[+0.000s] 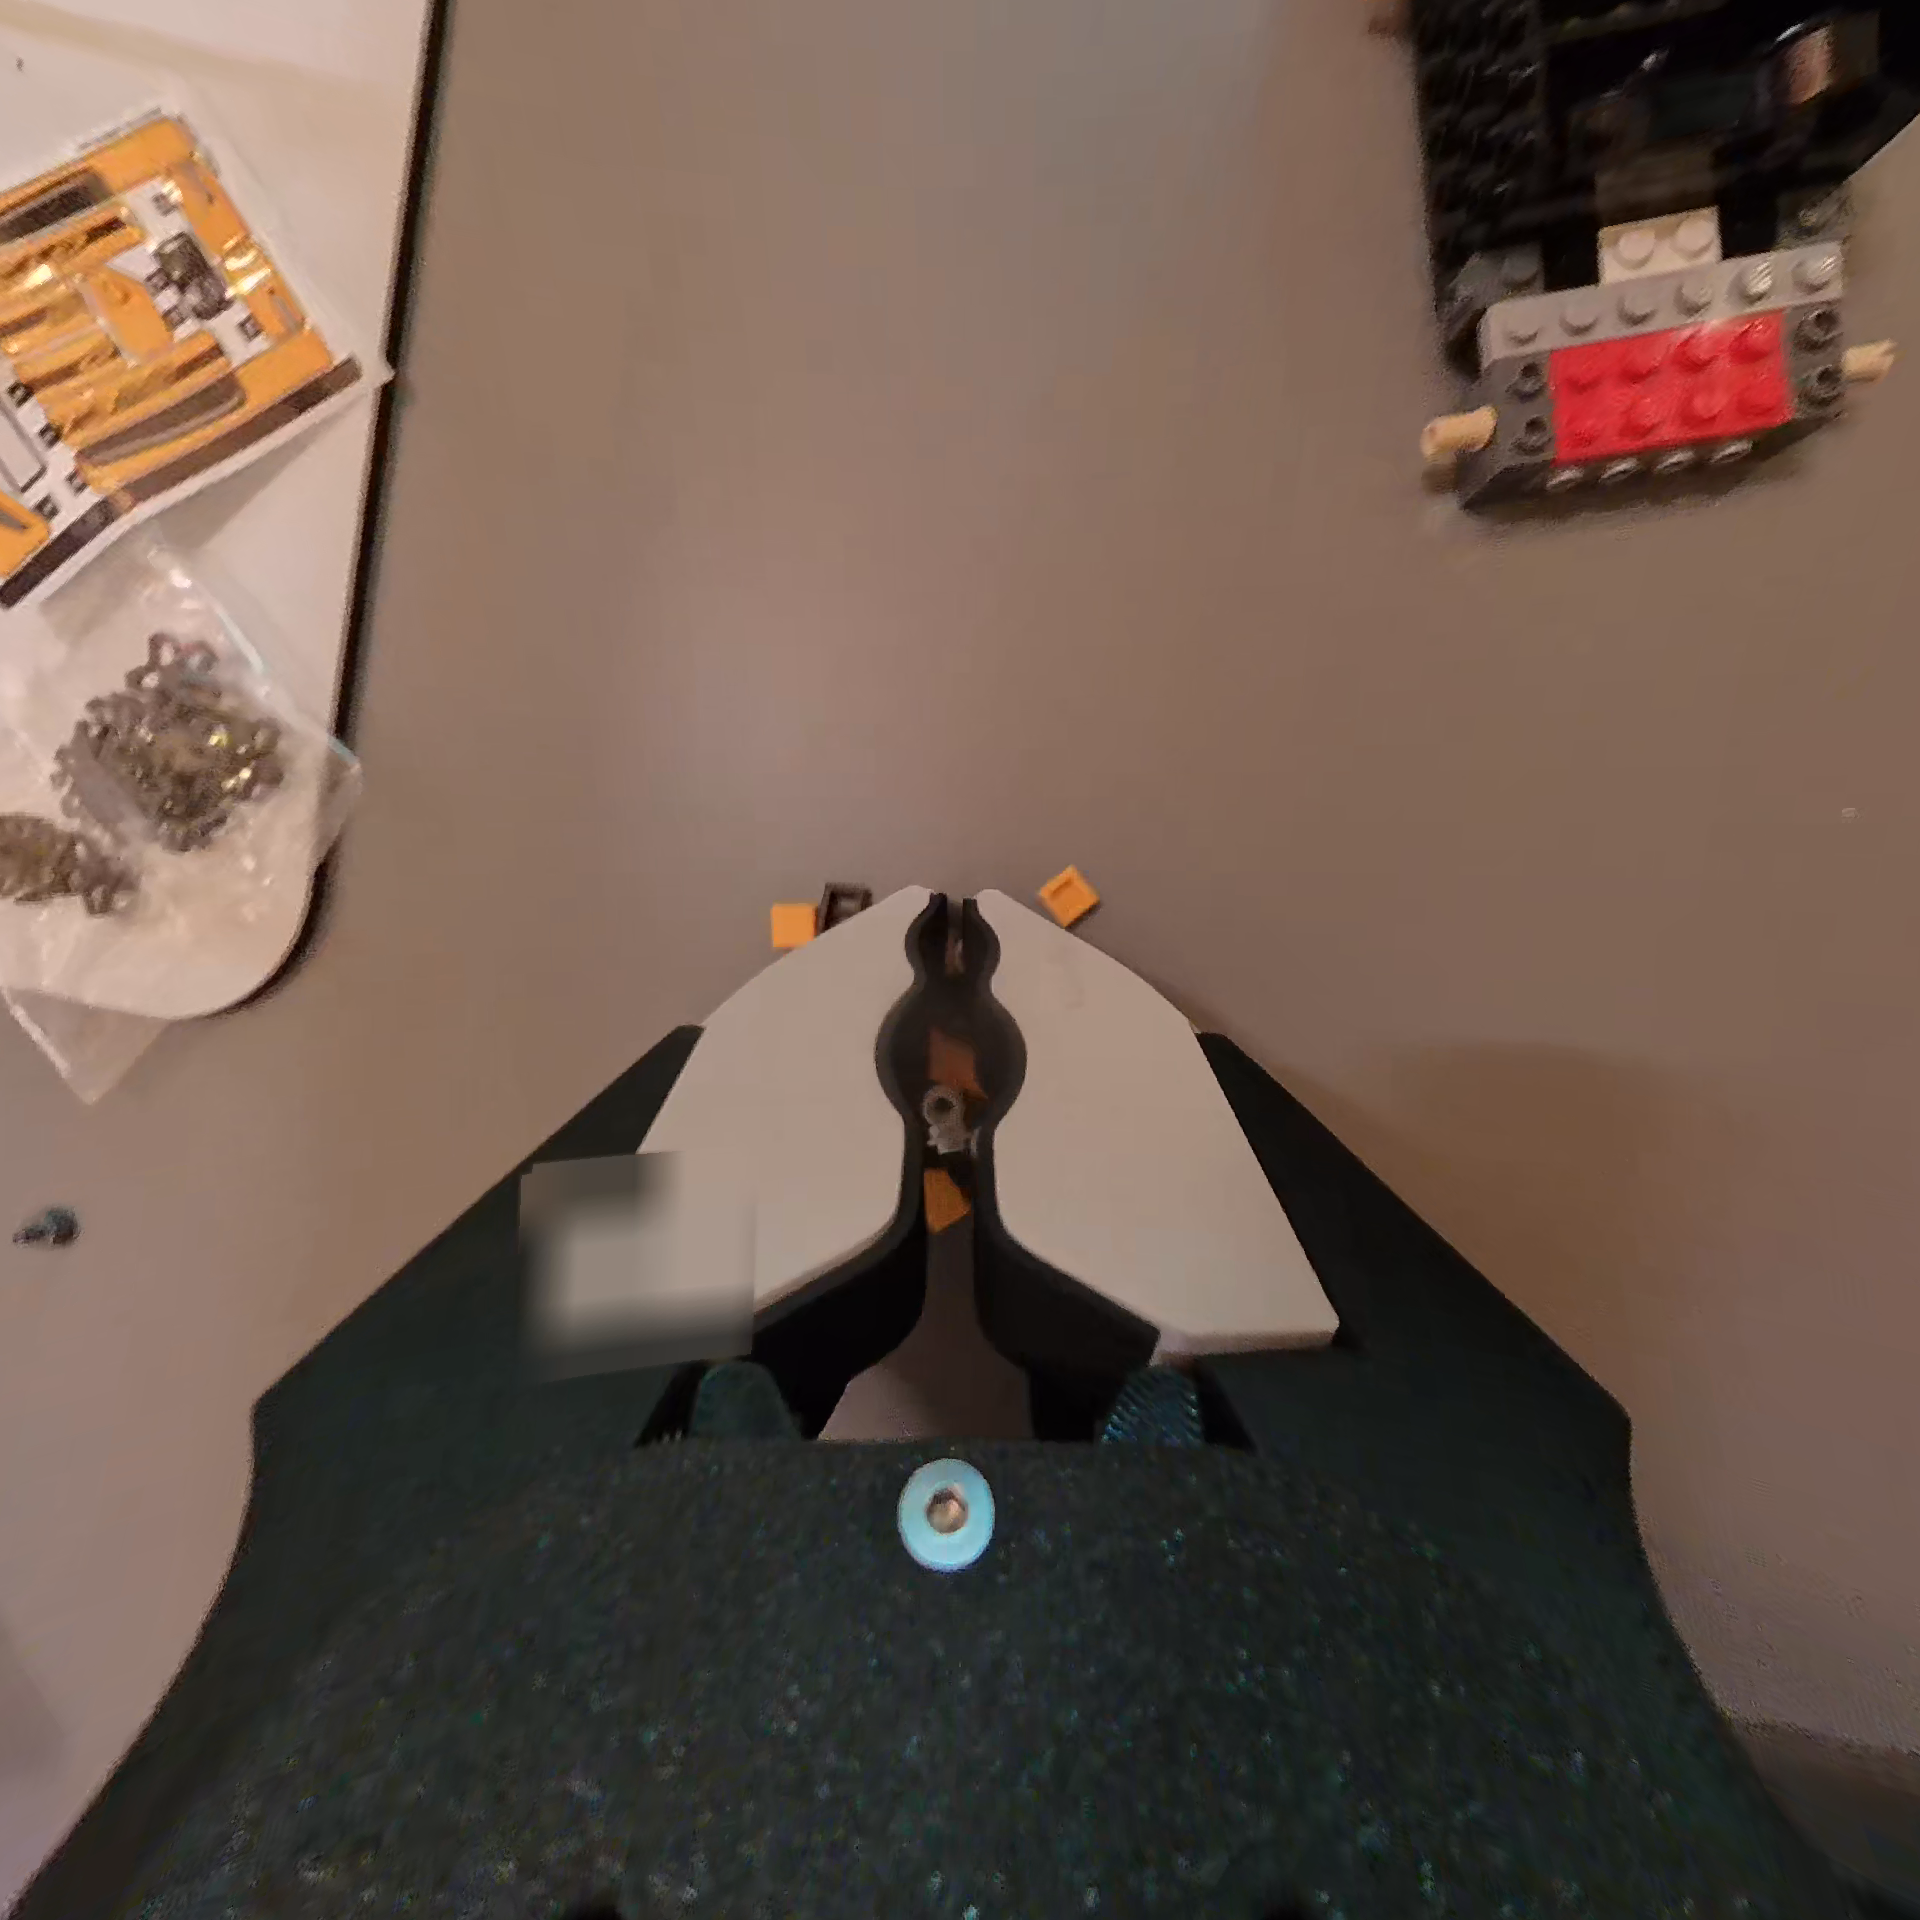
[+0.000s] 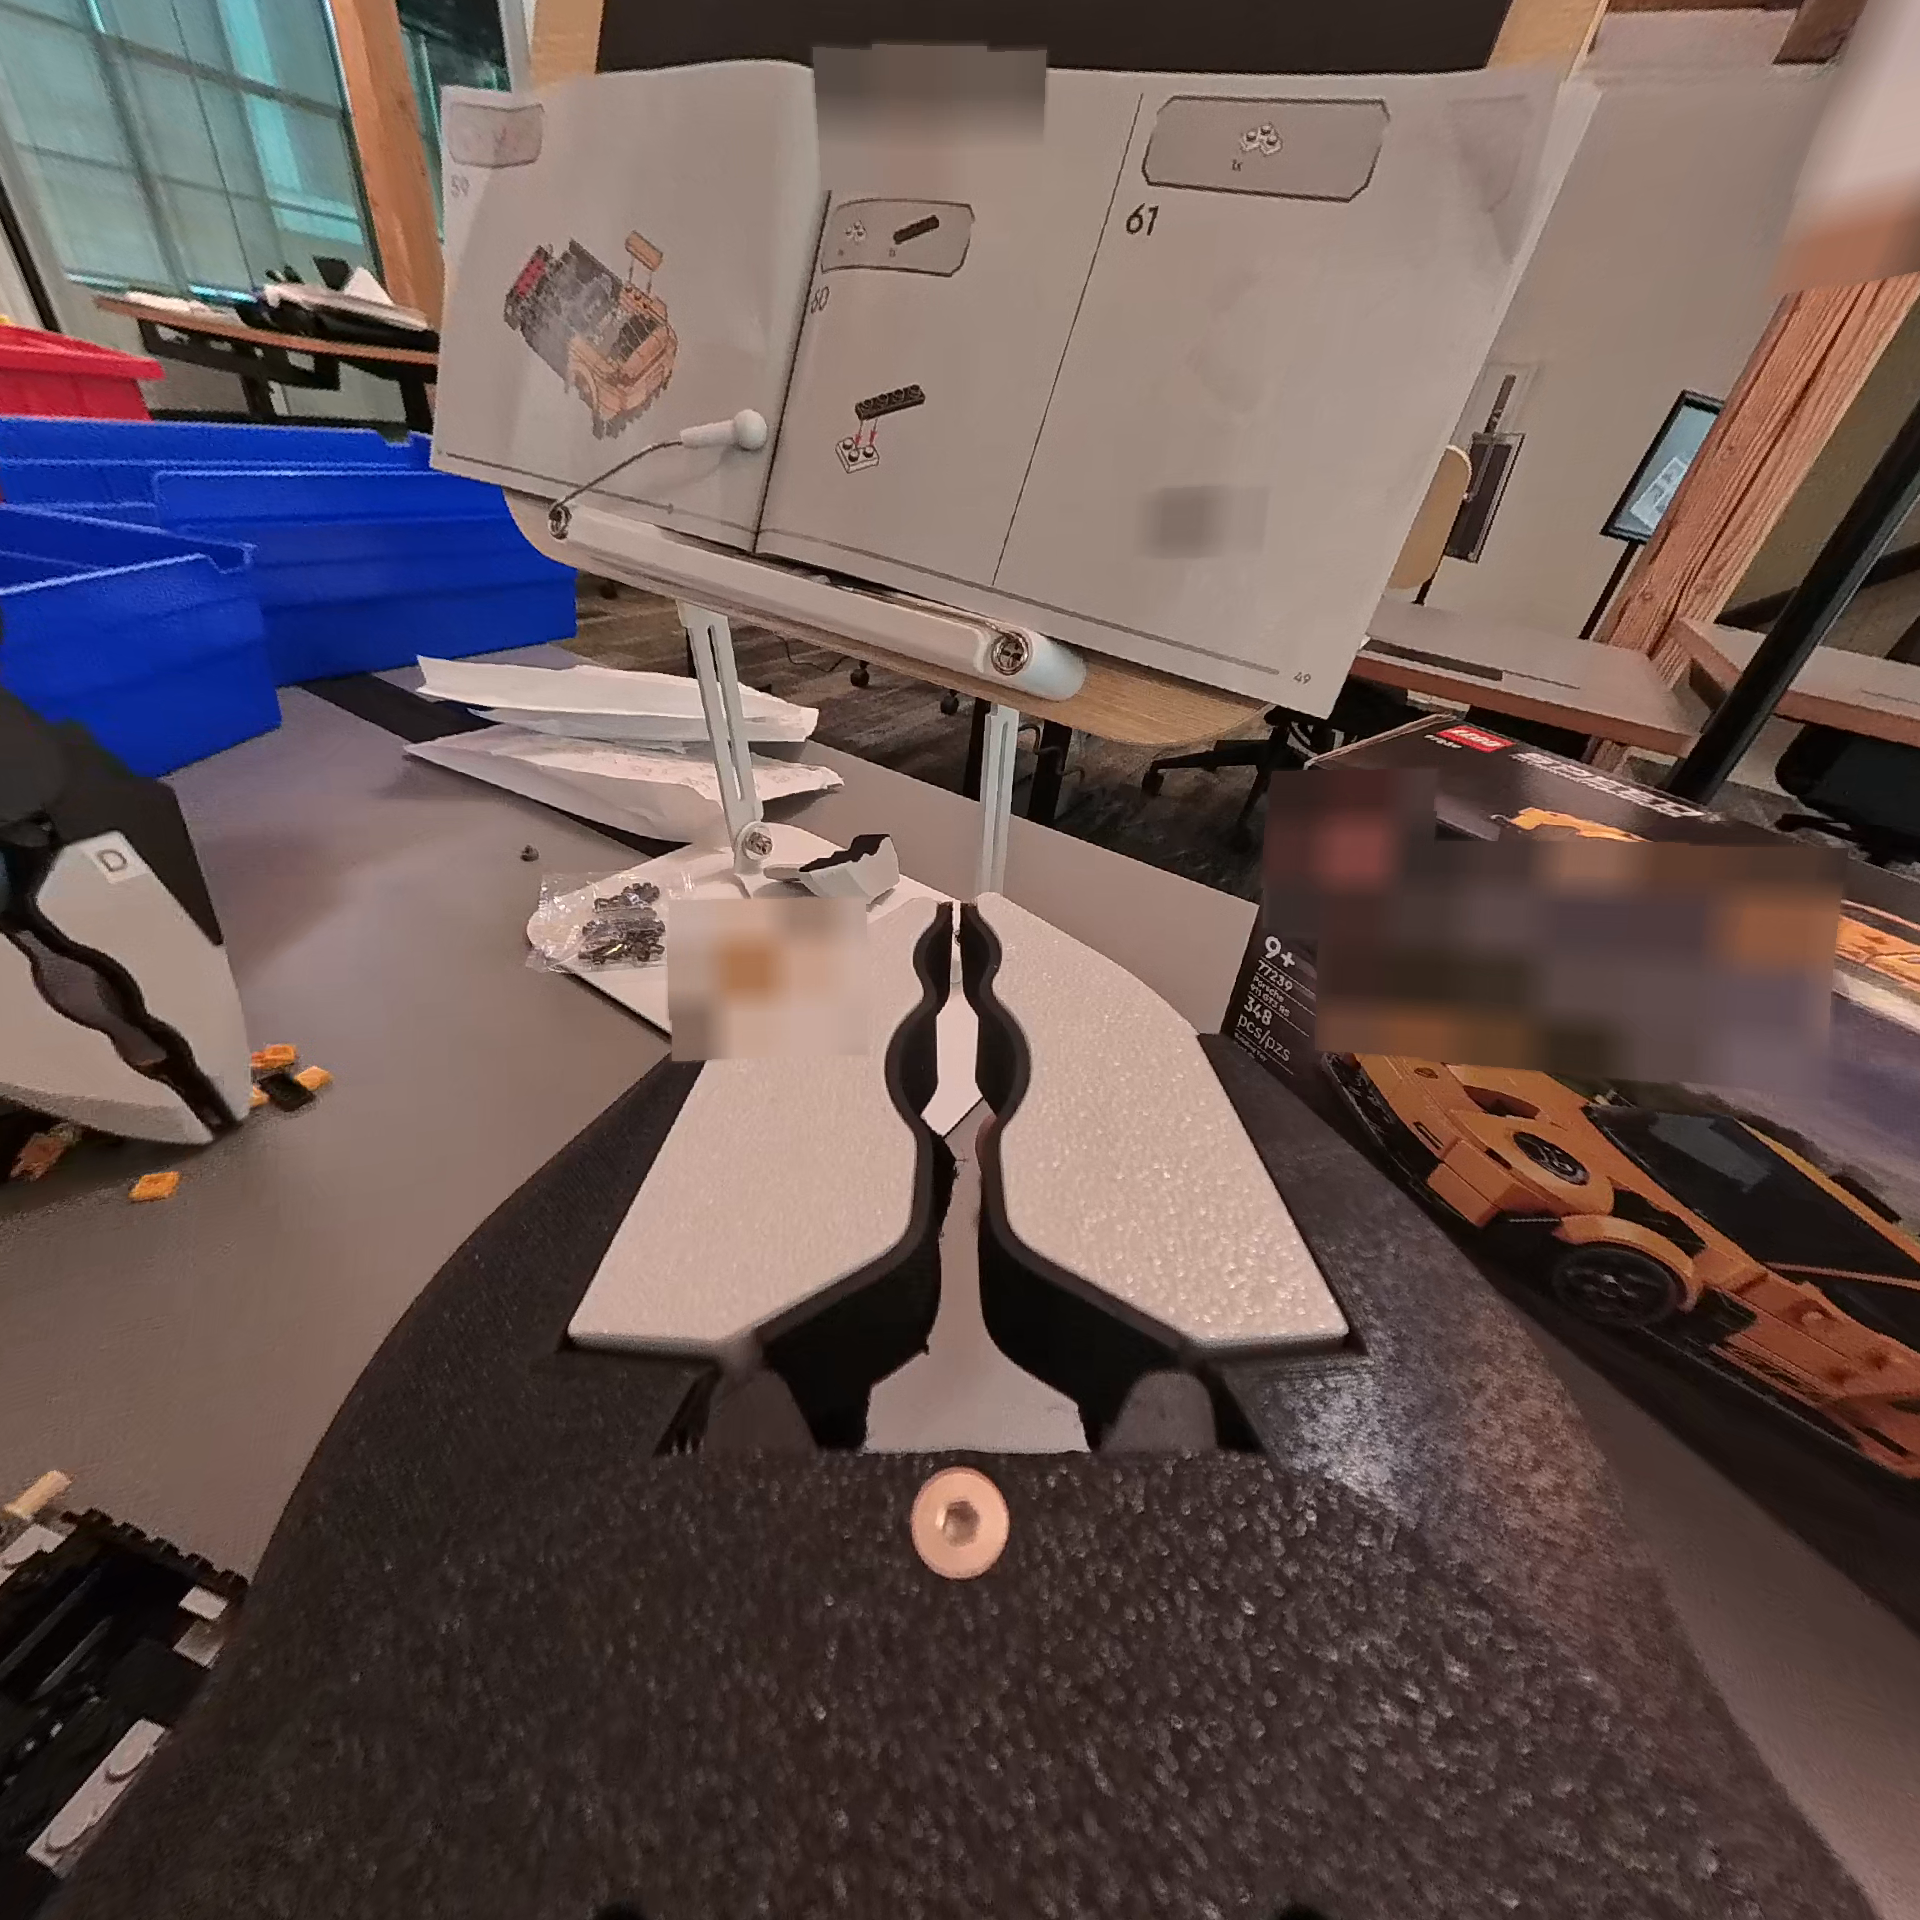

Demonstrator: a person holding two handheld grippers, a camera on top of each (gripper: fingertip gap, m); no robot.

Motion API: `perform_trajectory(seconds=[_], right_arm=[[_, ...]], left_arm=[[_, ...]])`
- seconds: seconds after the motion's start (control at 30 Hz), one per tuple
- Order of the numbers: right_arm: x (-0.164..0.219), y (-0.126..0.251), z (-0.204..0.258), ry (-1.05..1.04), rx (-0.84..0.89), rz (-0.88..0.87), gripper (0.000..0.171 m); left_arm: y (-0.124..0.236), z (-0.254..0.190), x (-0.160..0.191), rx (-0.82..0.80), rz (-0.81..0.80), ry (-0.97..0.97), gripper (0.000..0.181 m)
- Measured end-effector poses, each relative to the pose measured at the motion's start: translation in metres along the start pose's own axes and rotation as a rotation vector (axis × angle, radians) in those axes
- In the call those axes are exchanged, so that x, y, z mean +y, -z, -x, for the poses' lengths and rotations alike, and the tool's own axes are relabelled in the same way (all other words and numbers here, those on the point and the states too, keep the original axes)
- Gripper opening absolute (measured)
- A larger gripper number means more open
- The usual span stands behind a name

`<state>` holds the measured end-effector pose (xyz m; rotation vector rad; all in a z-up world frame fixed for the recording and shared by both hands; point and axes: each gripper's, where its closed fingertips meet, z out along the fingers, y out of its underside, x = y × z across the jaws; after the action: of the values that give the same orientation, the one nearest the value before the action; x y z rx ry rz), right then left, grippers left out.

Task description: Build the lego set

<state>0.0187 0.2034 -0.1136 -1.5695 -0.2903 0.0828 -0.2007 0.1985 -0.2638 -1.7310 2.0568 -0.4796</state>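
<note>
1. Grey desk carries a half-built model at the upper right of the left wrist view: a black chassis with a grey studded frame, a red plate on top and tan pins sticking out at the sides. It has no wheels and none of the orange bodywork shown on the box, so I judge the build to be well short of finished.
2. Loose orange and black pieces lie on the desk just under and beside the tip of the left gripper. Its fingers are pressed nearly together, and whether they pinch a small piece at the tip I cannot tell.
3. The right gripper is held up off the desk and faces the instruction booklet, which stands open on a stand. Its fingers are pressed together with nothing between them.
4. Still to use, by the look of it: a sticker sheet and a sealed bag of small dark parts resting by the stand's base.
5. The likely step in hand is picking one small piece from the loose pile for the next sub-assembly.
</note>
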Motion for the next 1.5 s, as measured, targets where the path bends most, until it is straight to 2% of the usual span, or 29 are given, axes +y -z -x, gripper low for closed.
perform_trajectory(seconds=[0.13, 0.27, 0.43, 0.73, 1.03, 1.17, 1.2, 1.37, 1.5], right_arm=[[0.000, 0.000, 0.000, 0.000, 0.000, 0.000, 0.002], [0.000, 0.000, 0.001, 0.001, -0.002, 0.001, 0.002], [0.000, 0.000, 0.000, 0.000, 0.000, -0.001, 0.002], [0.000, 0.000, -0.001, 0.001, 0.001, 0.000, 0.002], [0.000, 0.000, 0.001, 0.004, -0.002, 0.000, 0.002], [0.000, 0.000, 0.001, 0.003, -0.002, 0.001, 0.002], [0.000, 0.001, 0.001, 0.003, 0.001, -0.001, 0.002], [-0.005, 0.003, -0.005, 0.001, 0.043, -0.025, 0.002], [-0.009, 0.005, -0.009, -0.003, 0.068, -0.041, 0.002]], left_arm=[[0.010, 0.002, -0.003, -0.003, -0.036, 0.020, 0.006], [0.009, -0.015, -0.013, 0.085, -0.075, 0.012, 0.014], [0.001, -0.020, -0.007, 0.111, -0.034, 0.003, 0.009], [0.011, -0.006, 0.007, 0.047, 0.007, 0.023, 0.002], [0.030, 0.015, -0.006, -0.073, -0.082, 0.038, 0.011], [0.048, 0.036, -0.027, -0.214, -0.202, 0.050, 0.005], [0.055, 0.043, -0.035, -0.260, -0.257, 0.065, 0.000], [0.102, 0.077, -0.071, -0.503, -0.599, 0.175, 0.000], [0.138, 0.090, -0.079, -0.631, -0.805, 0.260, 0.000]])
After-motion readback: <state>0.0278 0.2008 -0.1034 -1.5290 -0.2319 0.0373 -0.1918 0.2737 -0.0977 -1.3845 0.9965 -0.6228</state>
